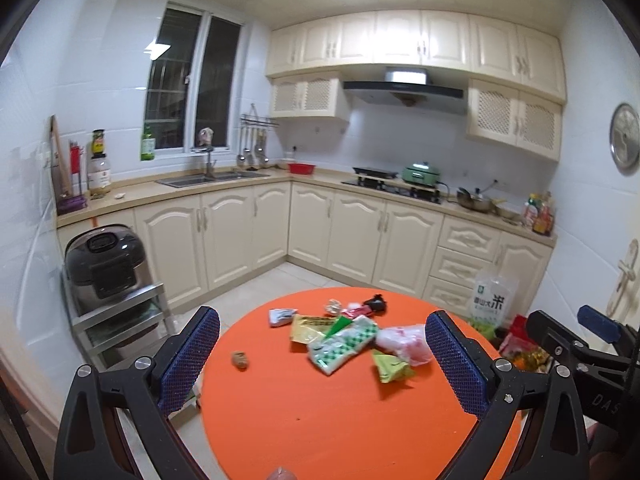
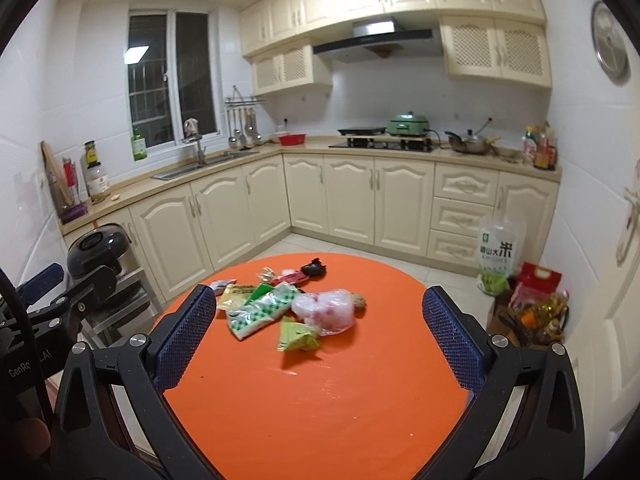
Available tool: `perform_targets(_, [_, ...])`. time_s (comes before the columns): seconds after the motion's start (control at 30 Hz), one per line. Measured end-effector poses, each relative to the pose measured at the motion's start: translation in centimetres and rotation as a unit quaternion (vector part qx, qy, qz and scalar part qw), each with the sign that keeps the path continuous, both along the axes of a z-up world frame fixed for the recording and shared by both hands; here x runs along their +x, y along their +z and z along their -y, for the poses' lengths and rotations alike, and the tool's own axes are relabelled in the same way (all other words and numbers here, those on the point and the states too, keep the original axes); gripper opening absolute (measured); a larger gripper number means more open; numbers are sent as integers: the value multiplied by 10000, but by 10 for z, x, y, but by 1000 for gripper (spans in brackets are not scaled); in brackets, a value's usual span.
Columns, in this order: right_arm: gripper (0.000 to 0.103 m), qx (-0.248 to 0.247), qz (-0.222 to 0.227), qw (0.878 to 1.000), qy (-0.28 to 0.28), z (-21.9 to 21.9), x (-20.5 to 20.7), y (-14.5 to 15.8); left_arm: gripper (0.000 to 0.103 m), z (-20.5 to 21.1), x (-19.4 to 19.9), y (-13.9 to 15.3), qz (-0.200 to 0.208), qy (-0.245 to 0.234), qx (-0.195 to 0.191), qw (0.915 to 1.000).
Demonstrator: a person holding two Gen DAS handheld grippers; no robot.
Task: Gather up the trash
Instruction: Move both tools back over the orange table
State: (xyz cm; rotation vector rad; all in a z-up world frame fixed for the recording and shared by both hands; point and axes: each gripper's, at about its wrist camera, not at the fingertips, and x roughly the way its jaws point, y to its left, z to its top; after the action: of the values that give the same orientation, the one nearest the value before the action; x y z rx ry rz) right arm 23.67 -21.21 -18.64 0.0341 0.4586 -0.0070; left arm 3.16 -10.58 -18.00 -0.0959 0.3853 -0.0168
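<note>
Both grippers hang over the near edge of the round orange table [image 1: 320, 420] with nothing between their fingers: the left gripper [image 1: 322, 356] has its blue mesh pads spread wide, and the right gripper [image 2: 320, 340] is spread just as wide.

All the trash lies in one loose heap toward the far half of the table, ahead of both tools. At its centre is a green-and-white checked plastic packet [image 1: 342, 344], long and flat, its long axis running diagonally from the near left toward the far right. Touching its right end is a crumpled clear plastic bag with pink inside [image 1: 404, 344], and just nearer than that a small lime-green wrapper [image 1: 392, 368]. A yellow flat wrapper [image 1: 308, 326] sits partly under the checked packet on the far-left side. Toward the far edge lie a red wrapper [image 1: 356, 311] and a small black crumpled item [image 1: 376, 303]. A small brown lump [image 1: 240, 360] sits apart on the left side in the left wrist view.

From the right wrist view the clear bag and lime wrapper fall almost dead centre between the pads, so the right gripper seems better lined up for them; the brown lump lies closer to the left one. The checked packet would probably be best pinched across its narrow width.
</note>
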Motion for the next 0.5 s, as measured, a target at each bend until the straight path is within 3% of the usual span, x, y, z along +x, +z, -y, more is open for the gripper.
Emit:
perform_targets(0.23, [103,-88,-103,9999,78,-7,2,-7,101,4,-25,-21,-111,81,-15,9999])
perform_targets(0.4, [103,-75,-294,9995,64,-1,11,-16,101,6,-9,-20,-345,99,-57,9993])
perform_targets(0.5, [103,-82,-407,9991,66,2,19,-23,101,5,26,-6,-468,140,-113,9987])
